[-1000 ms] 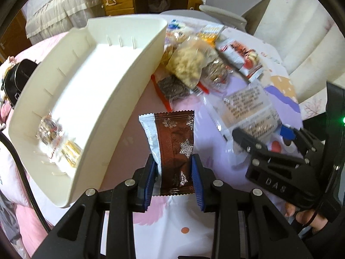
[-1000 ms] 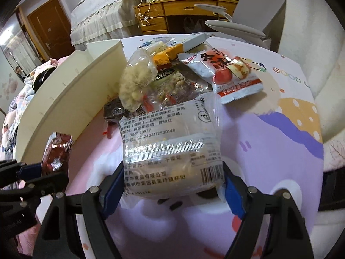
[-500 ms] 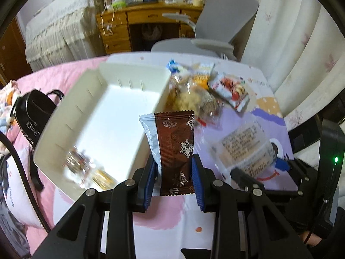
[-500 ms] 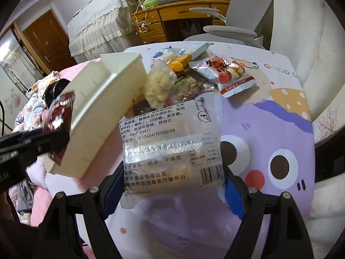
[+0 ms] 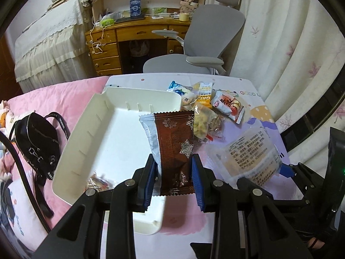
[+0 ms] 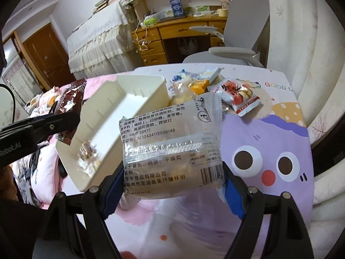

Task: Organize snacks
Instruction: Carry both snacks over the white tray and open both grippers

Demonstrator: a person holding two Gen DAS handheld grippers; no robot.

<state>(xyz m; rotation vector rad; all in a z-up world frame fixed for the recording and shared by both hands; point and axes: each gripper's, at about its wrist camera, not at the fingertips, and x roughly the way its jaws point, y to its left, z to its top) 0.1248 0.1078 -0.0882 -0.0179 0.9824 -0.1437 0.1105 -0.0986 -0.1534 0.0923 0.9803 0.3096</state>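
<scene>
Brown wrapper (image 5: 175, 149) upright (long axis vertical)

Left claw (image 5: 173, 176) — brown wrapper (image 5: 175, 149) clamped

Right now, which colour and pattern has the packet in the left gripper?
Brown packet with silver snowflakes, clearest in the left wrist view.

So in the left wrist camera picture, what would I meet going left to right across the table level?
Black handbag → white tray → brown snowflake packet held by the left hand-held gripper → clear printed packet held by the right hand-held gripper.
</scene>
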